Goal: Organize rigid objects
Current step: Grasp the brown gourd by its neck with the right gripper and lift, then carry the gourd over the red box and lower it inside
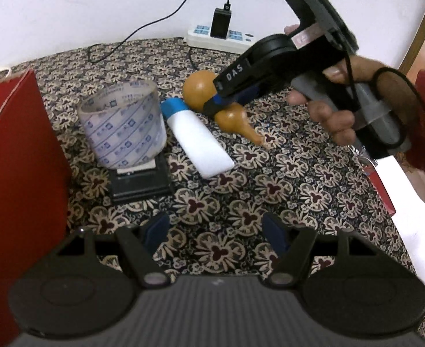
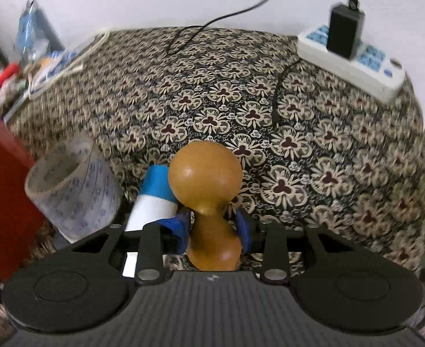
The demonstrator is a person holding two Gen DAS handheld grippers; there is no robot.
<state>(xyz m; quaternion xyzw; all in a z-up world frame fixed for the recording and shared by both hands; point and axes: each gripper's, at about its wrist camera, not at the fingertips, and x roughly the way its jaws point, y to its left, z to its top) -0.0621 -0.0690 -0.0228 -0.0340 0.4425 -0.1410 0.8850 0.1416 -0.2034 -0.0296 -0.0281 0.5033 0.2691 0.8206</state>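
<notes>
Gripping the gourd (image 2: 205, 199) at its narrow waist, your right gripper (image 2: 212, 225) held it on the patterned cloth (image 2: 313, 150), just right of the white tube (image 2: 151, 202). Your left gripper (image 1: 214, 231) stood wide, holding nothing.

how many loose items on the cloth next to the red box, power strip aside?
4. Tape roll stands on the black case; white bottle lies right of them; wooden gourd sits beyond it, between the right tool's fingers. More may hide behind the box.
</notes>
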